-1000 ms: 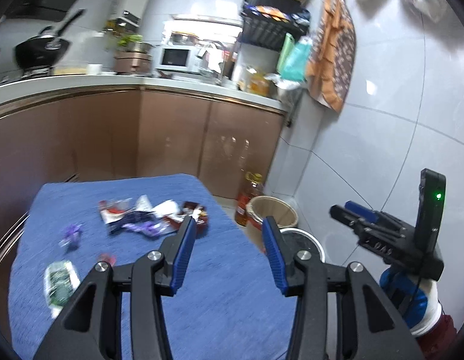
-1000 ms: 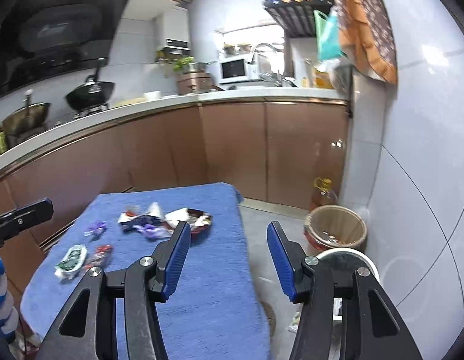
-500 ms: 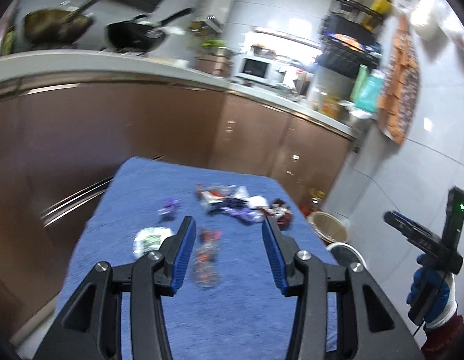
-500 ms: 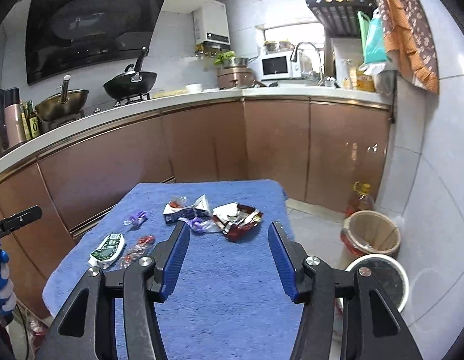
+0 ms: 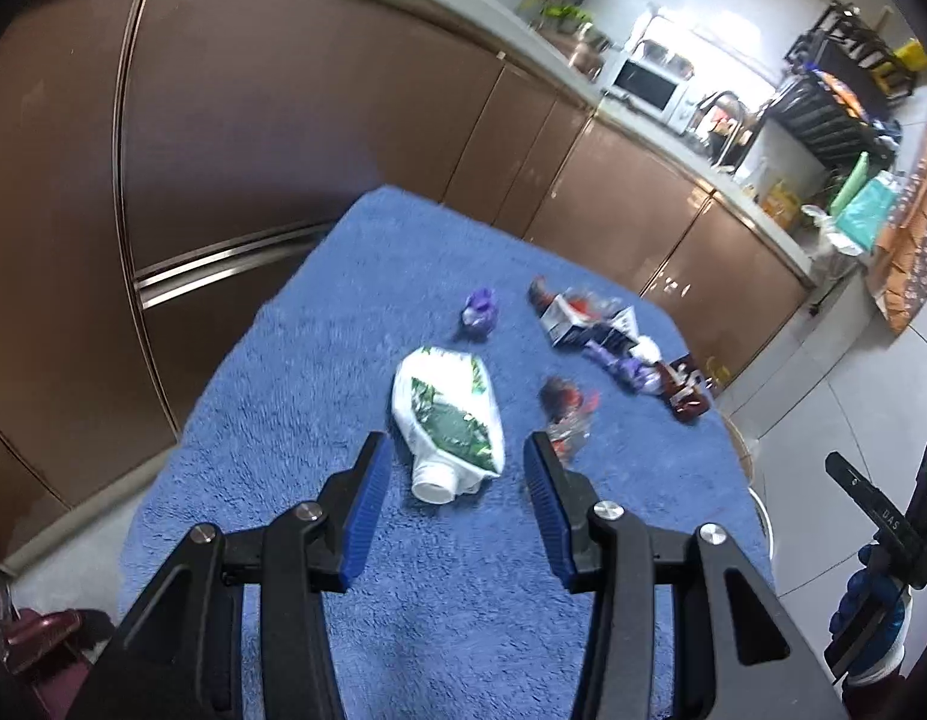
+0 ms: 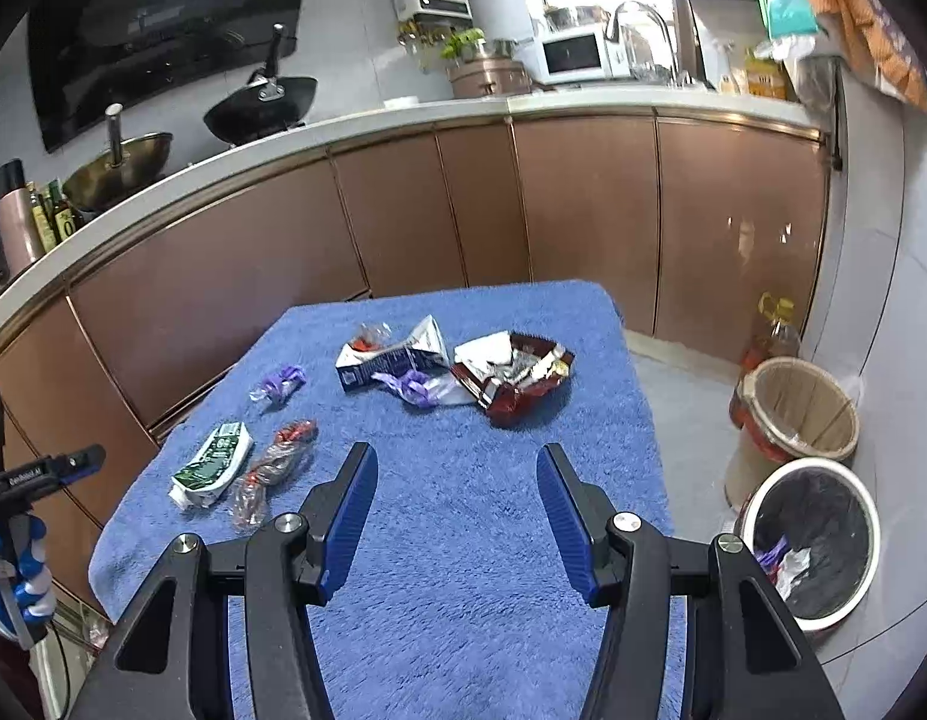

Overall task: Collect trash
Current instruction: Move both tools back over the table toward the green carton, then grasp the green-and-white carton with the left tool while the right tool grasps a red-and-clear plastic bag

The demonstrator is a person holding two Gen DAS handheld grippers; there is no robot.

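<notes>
The left gripper (image 5: pixel 454 474) hangs over the near part of a table covered with a blue towel (image 5: pixel 319 372), its 2 blue-padded jaws apart and holding nothing. Just past the fingertips, and roughly in line with the gap between them, lies a flattened white and green pouch (image 5: pixel 448 414) with its round cap end toward the gripper; the pads do not touch it. Beside the right fingertip is a crumpled clear and red wrapper (image 5: pixel 566 411). Farther off lie a small purple wrapper (image 5: pixel 480 313) and a cluster of torn packets (image 5: pixel 619 342).

The right gripper (image 6: pixel 457 504) is also spread and empty, over bare towel (image 6: pixel 463 540) near the middle of the table. From this view, the pouch (image 6: pixel 214 463) and the clear wrapper (image 6: pixel 277 465) lie to the left of its left finger, well apart from it. A dark red opened bag (image 6: pixel 511 373) and a purple wrapper (image 6: pixel 412 385) lie ahead, toward the far edge. On the floor to the right stand a white bin with a black liner (image 6: pixel 814 540), some trash already inside, and a wooden bucket (image 6: pixel 793 414) behind it.
</notes>
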